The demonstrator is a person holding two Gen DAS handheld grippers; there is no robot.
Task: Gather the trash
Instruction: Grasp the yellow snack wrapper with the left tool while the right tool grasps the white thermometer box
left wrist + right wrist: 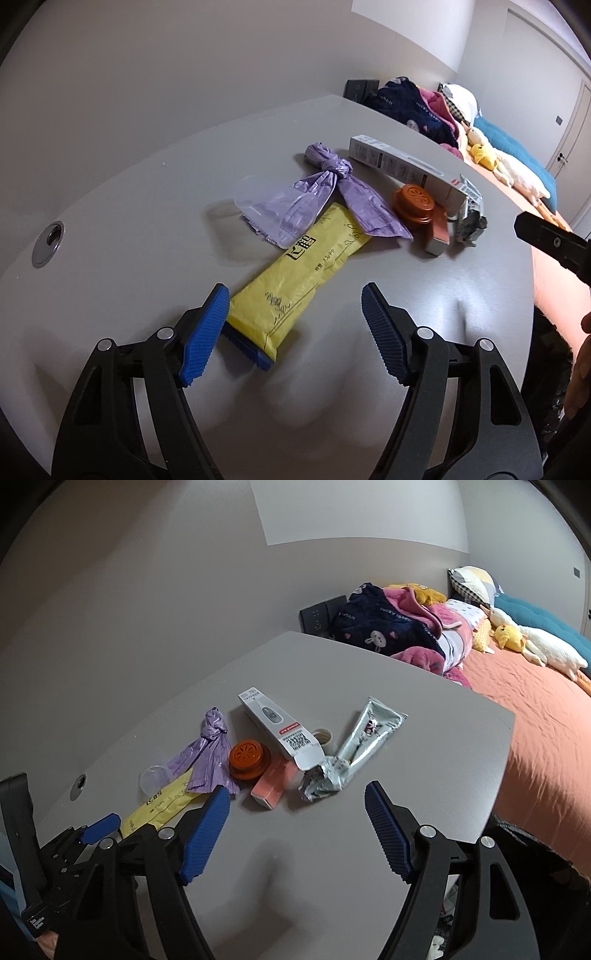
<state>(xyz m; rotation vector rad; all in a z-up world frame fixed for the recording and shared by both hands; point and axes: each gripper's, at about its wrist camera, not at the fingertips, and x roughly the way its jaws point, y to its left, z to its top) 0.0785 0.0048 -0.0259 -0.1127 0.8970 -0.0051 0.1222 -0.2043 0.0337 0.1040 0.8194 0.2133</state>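
Left gripper [293,328]: 1, blue-padded jaws standing wide, nothing pressed between them; near end of the yellow packet lies just inside its left pad.
Right gripper [297,834]: 1, jaws equally wide, bare tabletop between them, gripping nothing.
Yellow packet [303,273]: 1, flat, running ahead of the left gripper.
Clear plastic cup [275,206]: 1, on its side, beyond the packet, overlapping the bag.
Purple knotted bag [343,184]: 1, ahead of the left gripper, past the packet.
Orange round cap [249,758]: 1, ahead and left of the right gripper, touching the pink box.
Pink box [273,781]: 1, just ahead of the right gripper's left pad.
White carton [279,729]: 1, end flap open, leaning over the pink box.
Silver tube [354,746]: 1, crumpled, straight ahead of the right gripper.
White screw cap [324,735]: 1, beside the carton.
Surface: grey table [424,775], with 1 round cable hole [48,243] far left.
Room: pale walls; bed [535,731] with orange cover to the right, bearing heaped clothes, pillows and 1 yellow plush toy [509,637].
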